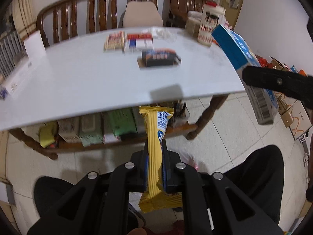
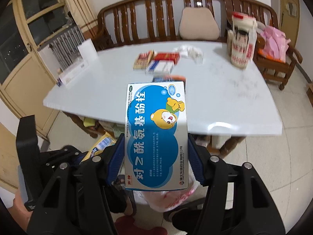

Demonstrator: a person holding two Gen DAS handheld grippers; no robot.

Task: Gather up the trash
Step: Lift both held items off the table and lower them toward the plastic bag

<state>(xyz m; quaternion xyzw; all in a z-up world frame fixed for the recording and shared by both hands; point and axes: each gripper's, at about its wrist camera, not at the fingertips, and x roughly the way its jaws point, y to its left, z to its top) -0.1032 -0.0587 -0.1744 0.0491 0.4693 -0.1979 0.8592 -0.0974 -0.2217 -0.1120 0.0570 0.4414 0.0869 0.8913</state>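
While both hands are loaded and pulled back off the counter, this looks like the carry step, with drop-off next.

Left tongs (image 1: pixel 155 146): closed narrow on a yellow wrapper (image 1: pixel 155 137), pinched mid-length so both ends stick out, held upright in front of the counter's near edge.

Right tongs (image 2: pixel 156 154): spread fairly wide and clamped on a blue box (image 2: pixel 155 135) across its width, blue pads (image 2: pixel 115 158) on its two long edges; the box stands end-up, printed face to the camera.

Why held so: each grip sits on the narrow dimension of its item, which I judge keeps the flimsy wrapper and the light carton from twisting loose.

Bag (image 2: pixel 172 197): a thin plastic bag, white and pink, lies on the floor below the right tongs, near the person's feet; likely where the trash goes, though its mouth is hidden.

Trash left: three small cartons (image 1: pixel 129 42), a dark packet (image 1: pixel 160 58) and crumpled clear plastic (image 2: pixel 187 52) lie on the counter, well apart from both tongs.

Counter (image 1: pixel 78 78): pale, smooth, slightly scuffed at the right; a tall printed bag (image 1: pixel 209 25) stands at its far corner, and boxes fill the shelf (image 1: pixel 97 131) beneath.

Room: a wooden bench (image 2: pixel 156 15) with a cushion behind, tiled floor, cardboard clutter at the right.

Risk: the wrapper could slip in that thin pinch.
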